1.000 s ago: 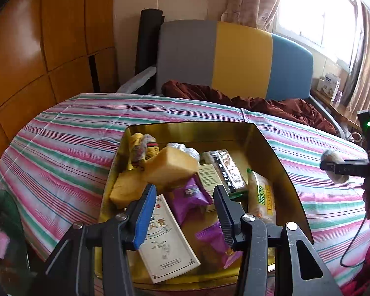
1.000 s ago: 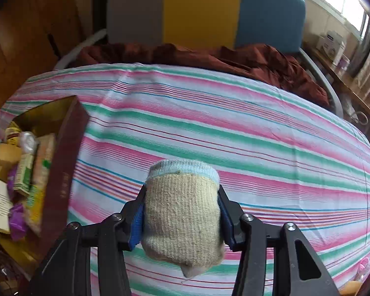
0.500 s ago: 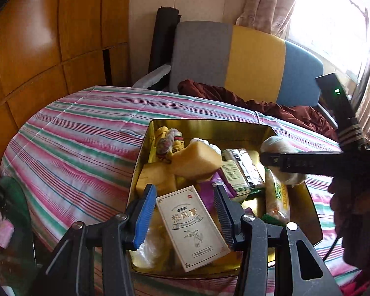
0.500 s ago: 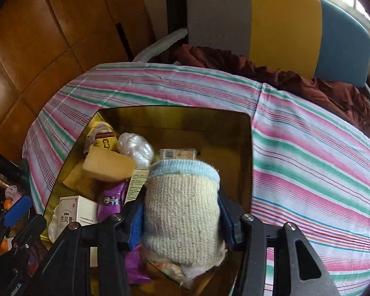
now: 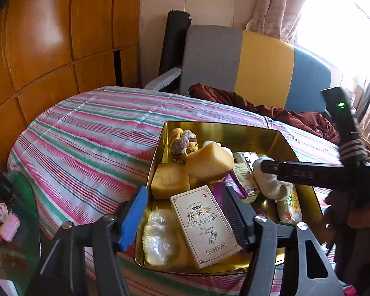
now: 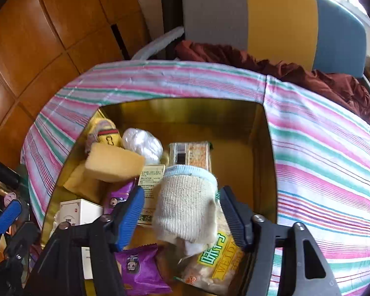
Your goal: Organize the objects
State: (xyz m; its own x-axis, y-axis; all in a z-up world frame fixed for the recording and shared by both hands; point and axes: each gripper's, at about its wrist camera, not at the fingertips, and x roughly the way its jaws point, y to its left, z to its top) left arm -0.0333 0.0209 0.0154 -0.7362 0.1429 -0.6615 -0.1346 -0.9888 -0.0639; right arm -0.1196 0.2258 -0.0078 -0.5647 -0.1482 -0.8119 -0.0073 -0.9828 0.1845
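Observation:
A gold tin box sits on the striped table, full of snack packs, sponges and a white carton. My right gripper is open over the box, its fingers apart from a rolled beige sock that drops between them onto the packets. In the left wrist view the sock shows under the right gripper's arm. My left gripper is open and empty, hovering at the box's near edge above the carton.
A striped cloth covers the round table. A grey, yellow and blue chair with a maroon cloth stands behind. Wood panels are at the left. A small side table with an orange sits low at the left.
My right gripper swung from the bare table to over the box and opened, letting the sock go. My left gripper drew back slightly toward the box's near edge.

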